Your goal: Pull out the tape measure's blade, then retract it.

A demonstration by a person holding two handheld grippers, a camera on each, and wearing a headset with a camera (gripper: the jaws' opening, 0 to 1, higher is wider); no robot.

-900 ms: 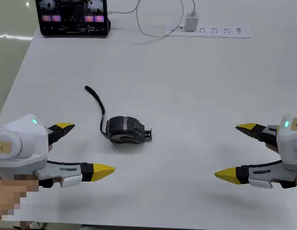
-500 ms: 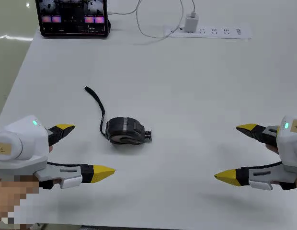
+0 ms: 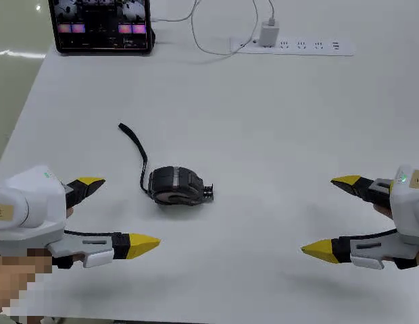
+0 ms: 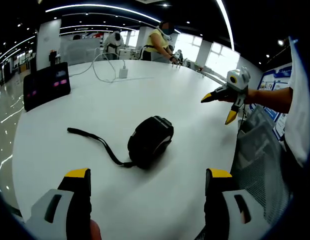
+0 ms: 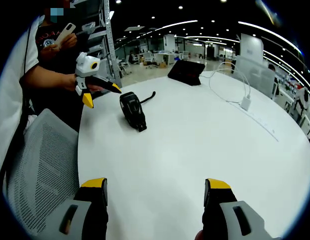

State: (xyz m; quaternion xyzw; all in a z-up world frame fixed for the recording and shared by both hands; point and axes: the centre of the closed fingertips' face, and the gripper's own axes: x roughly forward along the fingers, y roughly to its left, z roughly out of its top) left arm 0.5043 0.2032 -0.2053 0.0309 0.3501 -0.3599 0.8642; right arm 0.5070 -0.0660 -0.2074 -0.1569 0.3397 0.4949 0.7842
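overhead, tape measure point(image 3: 174, 185), left tongs point(image 3: 123, 210), right tongs point(image 3: 324, 214)

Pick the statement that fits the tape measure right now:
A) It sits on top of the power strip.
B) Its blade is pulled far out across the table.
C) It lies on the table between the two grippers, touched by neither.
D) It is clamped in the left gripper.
C: the tape measure rests on the white table, with the open left gripper and open right gripper both apart from it.
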